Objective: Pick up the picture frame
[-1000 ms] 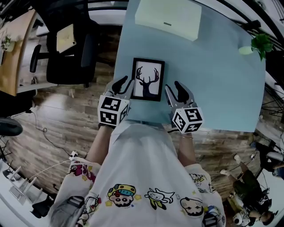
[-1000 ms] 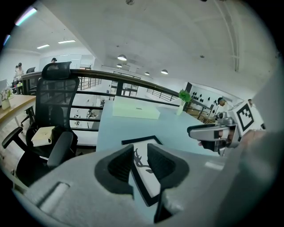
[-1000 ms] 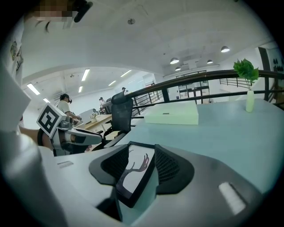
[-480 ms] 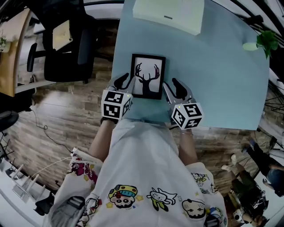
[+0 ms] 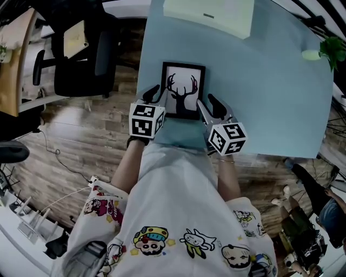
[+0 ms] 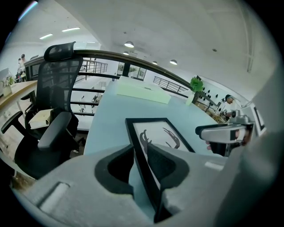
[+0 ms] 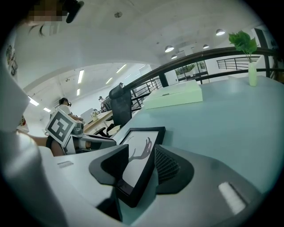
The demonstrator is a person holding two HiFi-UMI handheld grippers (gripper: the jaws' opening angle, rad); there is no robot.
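Note:
The picture frame (image 5: 184, 89) is black-edged, with a dark antler silhouette on white, and sits over the near end of the light blue table (image 5: 270, 97). My left gripper (image 5: 157, 93) is shut on its left edge. In the left gripper view that edge (image 6: 142, 155) runs between the pads down to the jaw base. My right gripper (image 5: 208, 104) is shut on the frame's right near corner. In the right gripper view one pad lies on the picture face (image 7: 137, 142) and the ribbed pad is behind it. The near end looks raised off the table.
A pale green flat box (image 5: 211, 16) lies at the table's far end. A small plant in a vase (image 5: 323, 51) stands at the far right corner. A black office chair (image 5: 81, 54) stands left of the table on the wooden floor.
Both grippers, with the frame between them, have moved a little farther over the table and lower. The grip on each side looks the same.

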